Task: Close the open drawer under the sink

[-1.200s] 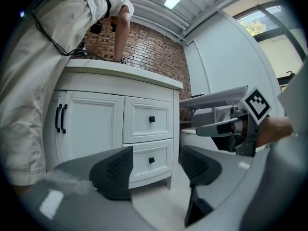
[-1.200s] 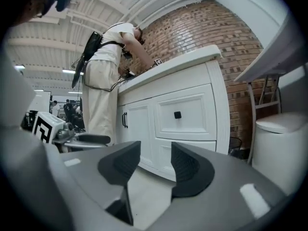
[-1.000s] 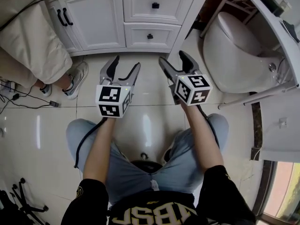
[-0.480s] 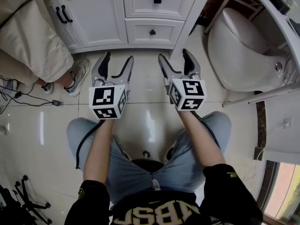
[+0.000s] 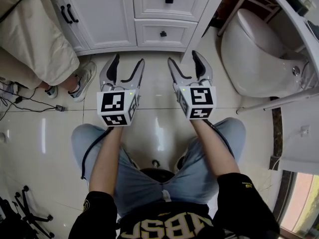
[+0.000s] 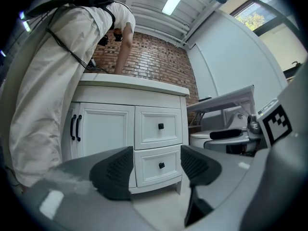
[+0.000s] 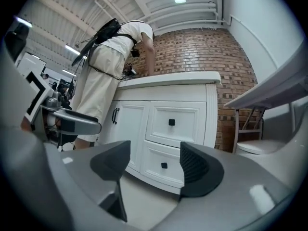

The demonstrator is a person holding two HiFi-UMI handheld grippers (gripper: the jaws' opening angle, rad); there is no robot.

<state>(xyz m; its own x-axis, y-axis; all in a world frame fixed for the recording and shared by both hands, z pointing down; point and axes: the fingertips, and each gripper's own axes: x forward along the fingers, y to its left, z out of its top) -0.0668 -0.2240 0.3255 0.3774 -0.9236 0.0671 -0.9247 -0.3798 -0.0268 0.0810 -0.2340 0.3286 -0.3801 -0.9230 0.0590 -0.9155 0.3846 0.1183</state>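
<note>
The white vanity under the sink has two drawers with black knobs, an upper drawer point(image 5: 168, 0) and a lower drawer point(image 5: 163, 33). Both fronts look flush with the cabinet. My left gripper point(image 5: 128, 61) hovers over the floor in front of the vanity, open and empty. Beside it, my right gripper point(image 5: 183, 59) is also apart from the cabinet; its jaws are closing with nothing between them. The left gripper view frames the lower drawer point(image 6: 161, 159) between the left gripper's point(image 6: 155, 170) pads. In the right gripper view, the right gripper point(image 7: 151, 165) faces the lower drawer point(image 7: 164, 160) too.
A person in beige clothes point(image 5: 35, 44) stands at the vanity's left, one shoe point(image 5: 82, 81) near my left gripper. A cabinet door with two black handles point(image 5: 68, 15) is left of the drawers. A toilet point(image 5: 259, 54) is at the right. Cables point(image 5: 20, 103) lie on the floor at left.
The right gripper has rolled a little, so its marker cube sits squarer, and its jaws have narrowed slightly. The left gripper has barely shifted. Both stay short of the vanity.
</note>
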